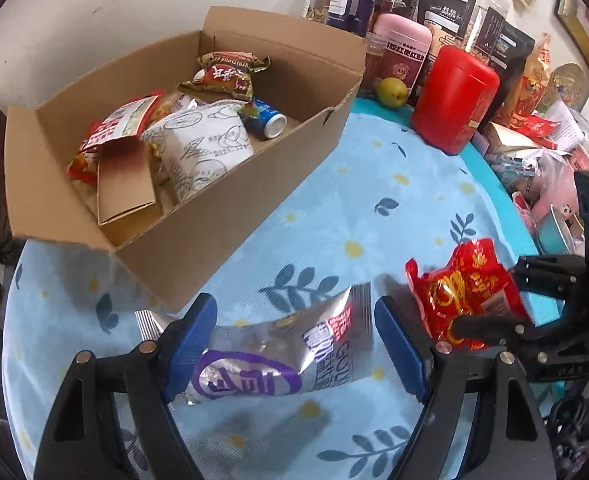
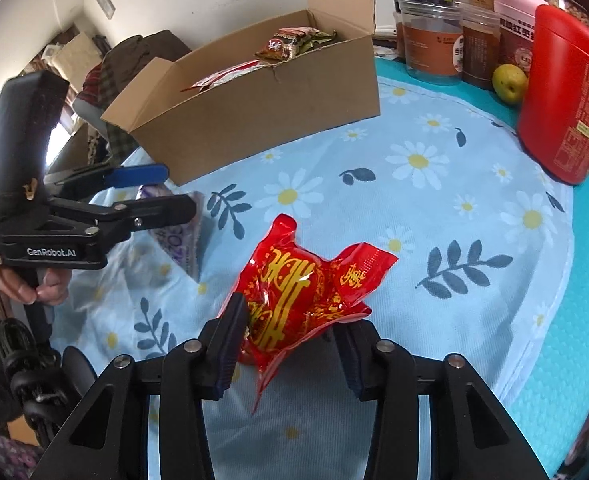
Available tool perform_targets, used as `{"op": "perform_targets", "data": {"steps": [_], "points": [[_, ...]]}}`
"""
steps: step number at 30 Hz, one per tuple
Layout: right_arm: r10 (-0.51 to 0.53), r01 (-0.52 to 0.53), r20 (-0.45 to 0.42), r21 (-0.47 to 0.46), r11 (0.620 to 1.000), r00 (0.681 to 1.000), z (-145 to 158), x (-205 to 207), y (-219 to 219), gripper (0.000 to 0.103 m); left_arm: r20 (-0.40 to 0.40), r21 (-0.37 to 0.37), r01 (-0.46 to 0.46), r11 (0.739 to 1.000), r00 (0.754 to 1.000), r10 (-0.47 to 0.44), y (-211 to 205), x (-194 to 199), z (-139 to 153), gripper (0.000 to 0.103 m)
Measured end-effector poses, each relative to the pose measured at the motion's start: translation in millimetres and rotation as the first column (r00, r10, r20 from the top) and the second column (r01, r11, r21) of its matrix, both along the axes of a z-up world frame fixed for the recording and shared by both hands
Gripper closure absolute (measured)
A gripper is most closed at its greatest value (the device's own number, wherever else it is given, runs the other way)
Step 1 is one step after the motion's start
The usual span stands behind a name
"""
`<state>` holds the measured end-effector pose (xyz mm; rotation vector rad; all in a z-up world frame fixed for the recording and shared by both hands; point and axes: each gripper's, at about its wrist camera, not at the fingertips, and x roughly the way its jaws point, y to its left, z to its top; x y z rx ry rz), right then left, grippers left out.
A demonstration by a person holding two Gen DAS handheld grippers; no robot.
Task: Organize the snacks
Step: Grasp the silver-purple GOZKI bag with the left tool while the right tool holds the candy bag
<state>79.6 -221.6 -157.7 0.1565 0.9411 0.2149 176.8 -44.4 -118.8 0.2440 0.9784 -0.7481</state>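
A silver snack packet with a purple logo hangs just above the tablecloth, and my left gripper is shut on it across its width. From the right wrist view the left gripper shows at the left with that packet under it. A red packet with gold print sits crumpled between the blue pads of my right gripper, which is shut on it low over the cloth. The open cardboard box beyond holds several snack packs.
The round table wears a blue daisy cloth. A red canister, a green fruit and several jars and bags crowd the far right. Loose packets lie along the right edge. A hand grips the left tool's handle.
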Motion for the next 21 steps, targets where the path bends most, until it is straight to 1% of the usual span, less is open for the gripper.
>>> {"op": "perform_targets", "data": {"steps": [1,2,3,4,6,7,8,9,10,12,13,14,17,18,21], "points": [[0.000,0.000,-0.005,-0.008,1.000,1.000,0,1,0,0.056,0.006,0.014,0.001,1.000,1.000,-0.001,1,-2,0,0.022],[-0.003,0.002,-0.015,-0.022,1.000,1.000,-1,3,1,0.050,0.009,0.031,-0.001,1.000,1.000,0.000,2,-4,0,0.022],[-0.005,0.004,-0.025,-0.036,0.999,1.000,-2,5,3,0.047,0.012,0.041,-0.002,0.999,1.000,0.001,3,-5,-1,0.022],[-0.006,0.005,-0.027,-0.046,0.999,1.000,-3,5,4,0.045,0.013,0.050,-0.001,0.999,1.000,0.001,4,-7,-1,0.022],[-0.001,-0.001,-0.026,-0.049,0.999,1.000,-4,6,6,0.044,0.009,0.062,-0.005,0.998,1.000,0.005,7,-10,0,0.022],[0.000,-0.002,-0.028,-0.046,0.999,1.000,-4,6,6,0.036,0.005,0.068,-0.012,0.998,1.000,0.012,8,-10,0,0.022],[-0.002,0.001,-0.027,-0.046,0.999,1.000,-3,5,7,0.028,-0.021,0.077,-0.025,0.997,0.999,0.026,11,-9,-1,0.022],[-0.005,0.004,-0.022,-0.047,0.999,1.000,-1,4,8,0.025,-0.044,0.078,-0.034,0.996,0.998,0.037,12,-8,-2,0.022],[-0.005,0.005,-0.016,-0.048,0.999,1.000,0,4,8,0.023,-0.077,0.068,-0.053,0.996,0.995,0.058,17,-6,-4,0.022],[-0.004,0.003,-0.010,-0.044,0.999,1.000,2,4,10,0.022,-0.075,0.057,-0.075,0.996,0.994,0.079,23,-8,-4,0.022],[-0.005,0.004,-0.013,-0.046,0.999,1.000,3,5,11,0.018,-0.077,0.063,-0.083,0.995,0.993,0.088,25,-10,-5,0.022],[-0.004,0.003,-0.014,-0.052,0.999,1.000,2,7,12,0.016,-0.075,0.068,-0.091,0.994,0.993,0.096,26,-12,-5,0.022],[0.002,-0.003,-0.011,-0.080,0.997,1.000,2,9,18,0.016,-0.085,0.075,-0.117,0.990,0.989,0.123,31,-21,-5,0.022],[0.003,-0.004,-0.010,-0.095,0.995,1.000,2,11,20,0.016,-0.102,0.075,-0.123,0.990,0.986,0.130,33,-22,-5,0.022],[0.009,-0.010,-0.006,-0.122,0.993,1.000,2,13,25,0.016,-0.216,0.035,-0.158,0.987,0.963,0.162,45,-26,-11,0.022]]}}
